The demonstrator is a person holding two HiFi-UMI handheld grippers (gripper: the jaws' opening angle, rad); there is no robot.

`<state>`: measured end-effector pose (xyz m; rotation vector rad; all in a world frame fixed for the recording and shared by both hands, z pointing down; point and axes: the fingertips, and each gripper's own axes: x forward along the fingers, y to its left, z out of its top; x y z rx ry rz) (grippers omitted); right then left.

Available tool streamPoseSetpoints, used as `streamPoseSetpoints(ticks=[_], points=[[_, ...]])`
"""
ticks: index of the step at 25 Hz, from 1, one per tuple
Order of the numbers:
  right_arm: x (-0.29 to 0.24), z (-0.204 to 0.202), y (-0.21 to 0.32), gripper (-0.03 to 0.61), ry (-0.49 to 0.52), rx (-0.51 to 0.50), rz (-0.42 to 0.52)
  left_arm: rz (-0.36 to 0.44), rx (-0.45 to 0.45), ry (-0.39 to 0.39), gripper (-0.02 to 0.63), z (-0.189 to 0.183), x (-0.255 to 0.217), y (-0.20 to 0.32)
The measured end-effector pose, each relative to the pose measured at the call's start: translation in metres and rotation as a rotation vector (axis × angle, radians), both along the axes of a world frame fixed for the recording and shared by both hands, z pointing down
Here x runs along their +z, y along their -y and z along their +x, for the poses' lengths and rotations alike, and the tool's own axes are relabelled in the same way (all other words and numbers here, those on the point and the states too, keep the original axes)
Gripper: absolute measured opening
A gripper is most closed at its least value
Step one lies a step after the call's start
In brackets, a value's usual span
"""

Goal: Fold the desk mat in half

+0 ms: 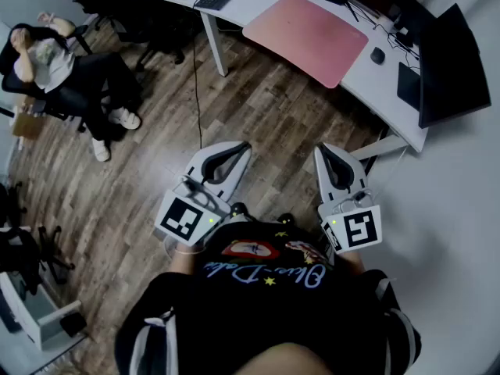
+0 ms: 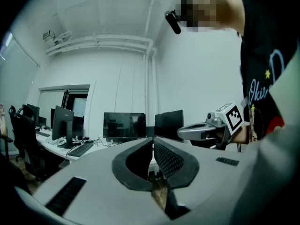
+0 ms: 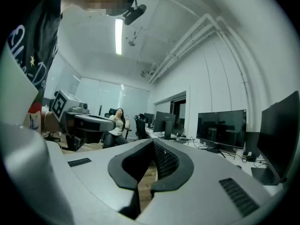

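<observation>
The left tool point(image 1: 239, 151) is shut tight, with nothing in it. The right tool point(image 1: 328, 153) is shut and empty too. Both are held close to the person's tummy, side by side, pointing flat ahead over the wood floor point(image 1: 266, 116). I think they sit like this because the job has not begun yet. The pink desk mat point(image 1: 306, 37) lies flat and open on the white worktop point(image 1: 383, 84), well away from both tools. One side of the mat runs along the worktop's edge, so it should be easy to grab. To fold it, the person must step closer and open the tools first.
</observation>
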<state>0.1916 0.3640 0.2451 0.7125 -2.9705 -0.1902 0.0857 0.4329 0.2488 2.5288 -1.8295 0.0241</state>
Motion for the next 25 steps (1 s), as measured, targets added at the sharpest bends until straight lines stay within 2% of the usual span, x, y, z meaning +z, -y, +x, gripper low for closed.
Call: streamPoseSetpoints(ticks=[14, 25], points=[[0.008, -0.028, -0.013, 0.001, -0.022, -0.001, -0.010, -0.006, -0.034, -0.005, 0.006, -0.028, 0.008, -0.022], [0.008, -0.081, -0.025, 0.003, -0.029, -0.042, -0.010, -0.018, -0.106, 0.000, 0.006, -0.082, 0.015, -0.046]])
